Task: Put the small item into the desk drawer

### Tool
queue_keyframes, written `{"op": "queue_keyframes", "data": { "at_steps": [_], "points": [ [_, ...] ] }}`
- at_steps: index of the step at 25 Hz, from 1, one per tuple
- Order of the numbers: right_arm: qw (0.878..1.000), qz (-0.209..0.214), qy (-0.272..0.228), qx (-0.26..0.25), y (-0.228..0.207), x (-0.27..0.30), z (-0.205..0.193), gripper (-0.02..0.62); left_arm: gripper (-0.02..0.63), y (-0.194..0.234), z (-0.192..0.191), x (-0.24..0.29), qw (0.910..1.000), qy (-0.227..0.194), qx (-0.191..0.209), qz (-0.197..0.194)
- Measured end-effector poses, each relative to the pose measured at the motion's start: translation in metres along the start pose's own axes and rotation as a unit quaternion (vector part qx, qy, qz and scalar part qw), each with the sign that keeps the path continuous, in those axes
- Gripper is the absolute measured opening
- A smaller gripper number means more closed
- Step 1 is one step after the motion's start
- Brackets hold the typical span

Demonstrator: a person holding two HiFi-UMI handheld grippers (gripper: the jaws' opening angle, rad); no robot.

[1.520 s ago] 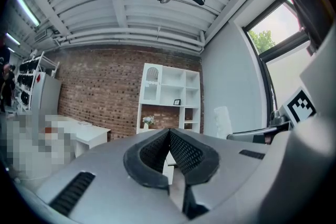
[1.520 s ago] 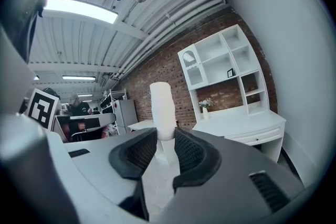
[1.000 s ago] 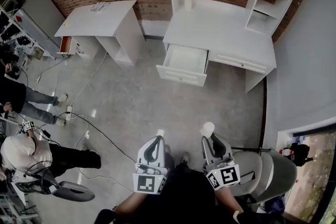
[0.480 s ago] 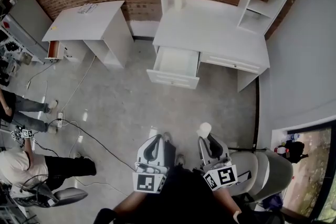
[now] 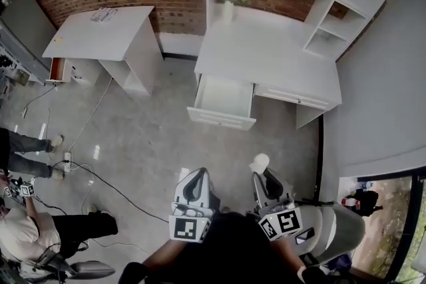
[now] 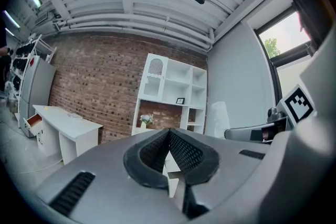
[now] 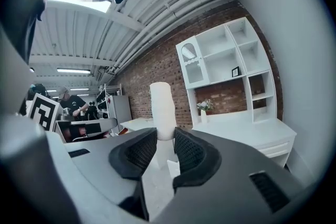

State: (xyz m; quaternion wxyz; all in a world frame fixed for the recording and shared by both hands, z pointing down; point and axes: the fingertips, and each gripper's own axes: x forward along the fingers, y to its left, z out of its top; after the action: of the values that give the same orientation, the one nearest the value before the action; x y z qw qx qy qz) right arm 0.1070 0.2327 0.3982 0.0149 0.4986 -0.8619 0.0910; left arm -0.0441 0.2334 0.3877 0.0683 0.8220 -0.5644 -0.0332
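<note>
Our right gripper (image 5: 261, 175) stays clamped on the white item (image 5: 259, 161), which stands upright between its pads at 5 o'clock in the head view. Our left gripper (image 5: 197, 180), at 6 o'clock, is closed with nothing in it. Since a second ago the desk (image 5: 266, 53) and its open drawer (image 5: 220, 118), at 12 o'clock, have slid slightly lower in view. Both grippers keep their places.

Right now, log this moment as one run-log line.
right gripper: shut on small white cylindrical item | left gripper: shut, empty | white desk drawer: open, apart from both grippers | item: not yet in drawer
</note>
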Motion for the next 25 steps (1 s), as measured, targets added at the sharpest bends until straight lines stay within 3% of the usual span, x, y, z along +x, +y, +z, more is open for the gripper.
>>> {"op": "queue_keyframes", "data": {
  "at_steps": [9,14,25],
  "points": [
    [1.000,0.004,0.011,-0.002,-0.003,0.072,0.014,0.121,0.025,0.047,0.000,0.048,0.9991,0.007,-0.040,0.004],
    [1.000,0.023,0.014,0.004,-0.022,0.109,0.017,0.121,0.025,0.061,-0.002,0.081,0.9992,0.013,-0.033,0.017],
    [0.993,0.116,-0.001,-0.004,-0.103,0.209,0.042,0.121,0.025,0.058,0.004,0.190,0.9962,0.003,-0.021,0.084]
  ]
}}
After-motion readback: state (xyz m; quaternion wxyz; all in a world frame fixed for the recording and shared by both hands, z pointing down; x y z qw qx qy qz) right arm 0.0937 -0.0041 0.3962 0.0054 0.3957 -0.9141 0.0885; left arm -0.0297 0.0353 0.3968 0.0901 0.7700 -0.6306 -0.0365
